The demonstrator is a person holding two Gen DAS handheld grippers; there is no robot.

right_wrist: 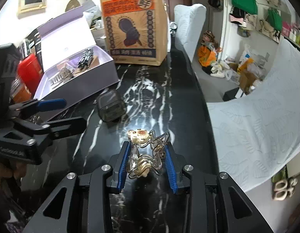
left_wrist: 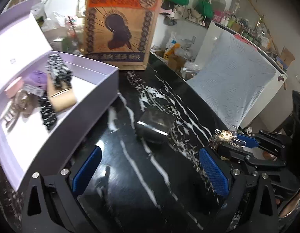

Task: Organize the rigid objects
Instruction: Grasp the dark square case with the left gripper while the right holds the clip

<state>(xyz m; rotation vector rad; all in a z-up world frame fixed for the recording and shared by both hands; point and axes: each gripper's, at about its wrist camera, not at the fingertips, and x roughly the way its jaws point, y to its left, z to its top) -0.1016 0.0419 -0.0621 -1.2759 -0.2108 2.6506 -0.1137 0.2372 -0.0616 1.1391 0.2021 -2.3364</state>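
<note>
my right gripper (right_wrist: pixel 148 155) pinching a clear wiry hair claw (right_wrist: pixel 146 151) above the black marble table (right_wrist: pixel 150 101), my left gripper (left_wrist: pixel 150 167) spread and empty, dark case (left_wrist: pixel 153 126) beyond it, open lilac box (left_wrist: pixel 95 97) far left

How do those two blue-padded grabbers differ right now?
The right gripper has its jaws closed on a clear hair claw clip, while the left gripper holds nothing. The left one's jaws stand wide open; the right one's sit narrow around the clip. The left points toward the dark smoky case on the marble table; the right has bare tabletop ahead. Both share black frames and blue pads.
</note>
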